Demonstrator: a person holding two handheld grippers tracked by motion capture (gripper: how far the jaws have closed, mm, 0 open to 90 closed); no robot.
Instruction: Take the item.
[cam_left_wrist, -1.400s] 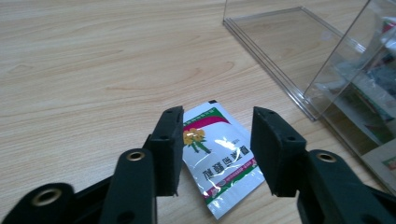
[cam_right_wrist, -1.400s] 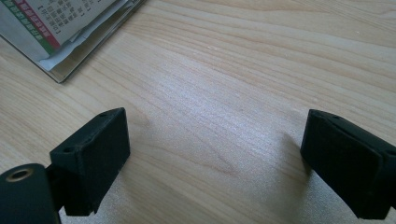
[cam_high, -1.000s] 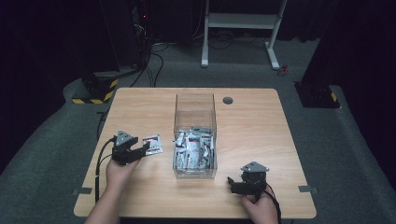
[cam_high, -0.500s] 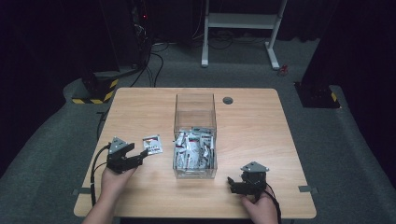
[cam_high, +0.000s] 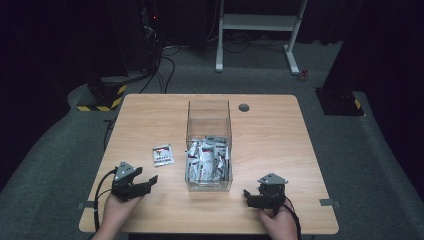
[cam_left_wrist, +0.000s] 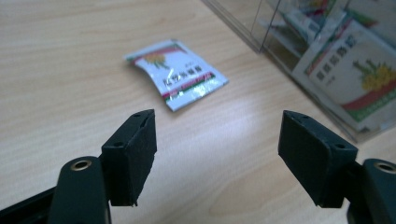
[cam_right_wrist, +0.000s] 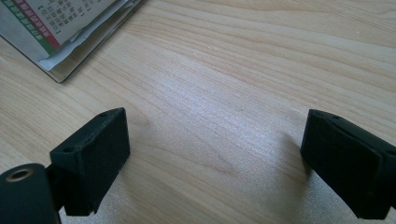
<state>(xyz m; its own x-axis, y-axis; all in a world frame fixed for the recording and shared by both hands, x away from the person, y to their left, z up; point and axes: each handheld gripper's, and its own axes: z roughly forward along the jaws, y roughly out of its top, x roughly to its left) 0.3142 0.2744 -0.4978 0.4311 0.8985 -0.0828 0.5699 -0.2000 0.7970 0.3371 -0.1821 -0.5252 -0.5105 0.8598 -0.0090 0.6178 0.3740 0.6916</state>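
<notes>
A small white sachet (cam_high: 163, 155) with red and green print lies flat on the wooden table (cam_high: 270, 135), left of a clear plastic box (cam_high: 209, 115) holding several like sachets. My left gripper (cam_high: 147, 182) sits near the front left edge, a short way back from the loose sachet (cam_left_wrist: 177, 74). Its jaws have just been opening and stand open (cam_left_wrist: 217, 126) with nothing between them. My right gripper (cam_high: 248, 197) rests near the front edge, right of the box. It is open (cam_right_wrist: 215, 135) over bare wood, with the box corner (cam_right_wrist: 60, 70) off to one side.
A round cable hole (cam_high: 244, 107) sits in the tabletop behind the box. Beyond the table stand a white metal frame (cam_high: 260, 30) and a yellow-and-black striped base (cam_high: 102, 100) with cables on the dark floor.
My left gripper has drawn back from the loose sachet toward the front edge, its jaws wider. The sachet stays where it lay. The right gripper has not moved.
</notes>
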